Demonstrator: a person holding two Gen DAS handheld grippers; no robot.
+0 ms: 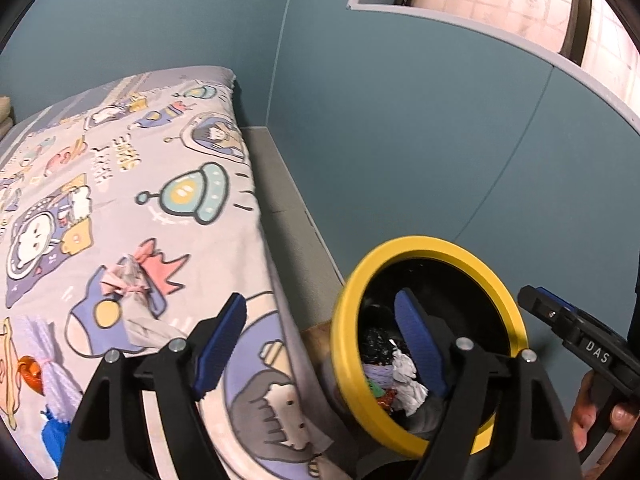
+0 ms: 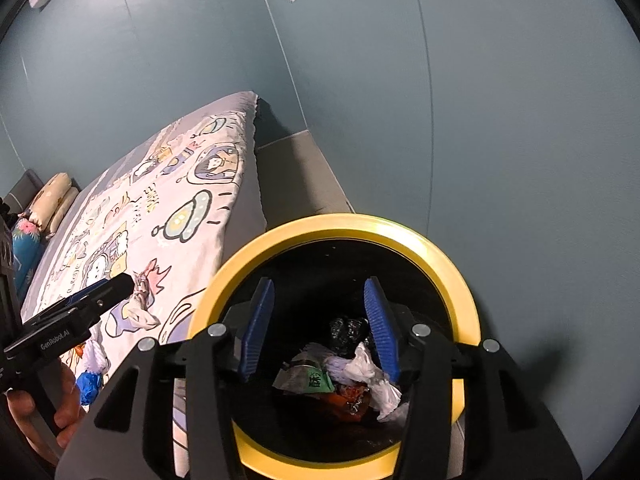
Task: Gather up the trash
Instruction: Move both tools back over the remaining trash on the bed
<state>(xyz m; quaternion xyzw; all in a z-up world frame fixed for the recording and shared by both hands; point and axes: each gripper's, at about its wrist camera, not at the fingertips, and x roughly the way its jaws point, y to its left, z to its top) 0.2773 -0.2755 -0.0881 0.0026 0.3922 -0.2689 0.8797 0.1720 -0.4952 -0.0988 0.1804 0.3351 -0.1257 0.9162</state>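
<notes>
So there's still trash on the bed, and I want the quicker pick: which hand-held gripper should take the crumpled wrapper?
Left. The left hand-held gripper is open beside the wrapper on the bed; the right one is open over the bin.

Your left gripper (image 1: 320, 344): matt black plastic arms, blue ribbed rubbery pads (image 1: 218, 344), bare metal pivot pins. Your right gripper (image 2: 318, 328) is the same build. The bin (image 2: 460, 280) has a smooth yellow plastic rim with a slight sheen and a glossy black inside. In it: crumpled white paper or tissue (image 2: 374, 376), a shiny black crinkled plastic bag (image 2: 346, 330), and an orange foil-like wrapper (image 2: 348, 398). The bedsheet (image 1: 132, 208) is soft matt printed cloth. On it you have a crumpled pale wrapper (image 1: 132, 292), white yarn-like fibre (image 1: 56, 364), and a glossy orange piece (image 1: 30, 372). The wall (image 1: 400, 140) is smooth matt teal panelling.
</notes>
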